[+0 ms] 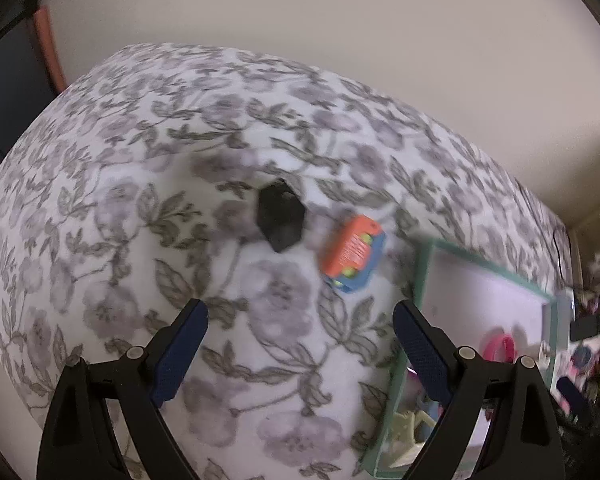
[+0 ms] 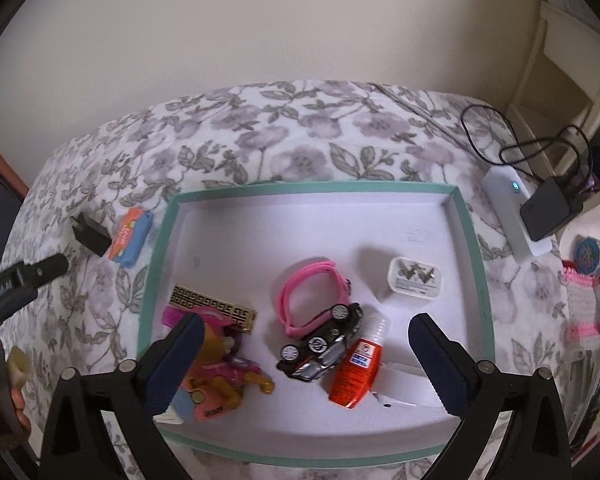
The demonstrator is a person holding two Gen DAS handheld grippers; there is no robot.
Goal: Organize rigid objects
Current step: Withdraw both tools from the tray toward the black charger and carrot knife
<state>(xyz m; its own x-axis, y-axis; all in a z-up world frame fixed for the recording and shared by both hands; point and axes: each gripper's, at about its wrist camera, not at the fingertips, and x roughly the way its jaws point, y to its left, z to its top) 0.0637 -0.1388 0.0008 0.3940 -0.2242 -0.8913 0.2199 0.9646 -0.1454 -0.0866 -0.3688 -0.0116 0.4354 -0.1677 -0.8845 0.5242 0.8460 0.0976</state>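
Toys sit in a tray (image 2: 156,264) on the flowery bed (image 2: 284,136).
Toy car (image 2: 320,344), pink band (image 2: 300,292), red bottle (image 2: 354,372) and white plug (image 2: 414,280) lie inside. At the tray's 9 o'clock lie an orange-blue box (image 2: 130,236) and black plug (image 2: 90,234). Left gripper (image 1: 300,344) and right gripper (image 2: 304,356) are both wide open, holding nothing.

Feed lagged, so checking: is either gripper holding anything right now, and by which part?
Nothing is held. The left gripper and right gripper both have open, empty jaws.
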